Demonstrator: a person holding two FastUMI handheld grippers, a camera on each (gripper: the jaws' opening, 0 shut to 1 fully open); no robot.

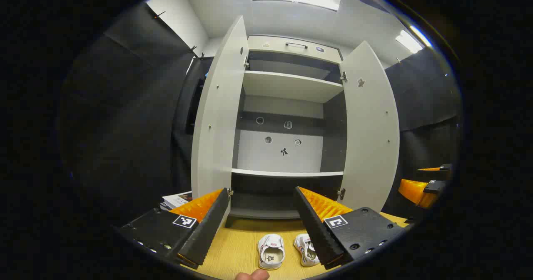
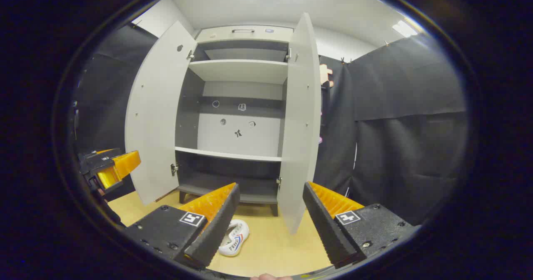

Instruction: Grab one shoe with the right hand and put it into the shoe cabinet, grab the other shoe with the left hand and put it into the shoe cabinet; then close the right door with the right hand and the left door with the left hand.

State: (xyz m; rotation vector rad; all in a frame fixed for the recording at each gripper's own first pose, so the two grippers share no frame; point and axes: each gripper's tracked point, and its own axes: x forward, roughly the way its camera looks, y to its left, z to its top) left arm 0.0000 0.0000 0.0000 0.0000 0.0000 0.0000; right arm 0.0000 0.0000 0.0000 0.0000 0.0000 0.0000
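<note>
A tall shoe cabinet (image 1: pixel 287 84) (image 2: pixel 241 70) stands ahead with both doors swung wide, its shelves bare. Two small white shoes lie on the wooden floor in front of it, one (image 1: pixel 271 251) between my left gripper's fingers in the image and the other (image 1: pixel 306 249) partly behind the right finger. My left gripper (image 1: pixel 261 221) is open above them, holding nothing. In the right gripper view one white shoe (image 2: pixel 235 237) lies by the left finger, and my right gripper (image 2: pixel 270 219) is open and empty. The left door (image 1: pixel 218 113) (image 2: pixel 156 113) and right door (image 1: pixel 370 126) (image 2: pixel 300 122) stand ajar.
Black cloth walls close in on both sides. A stack of booklets (image 1: pixel 177 199) lies on the floor left of the cabinet. The other gripper shows at the right edge of the left gripper view (image 1: pixel 424 186) and at the left edge of the right gripper view (image 2: pixel 110 167).
</note>
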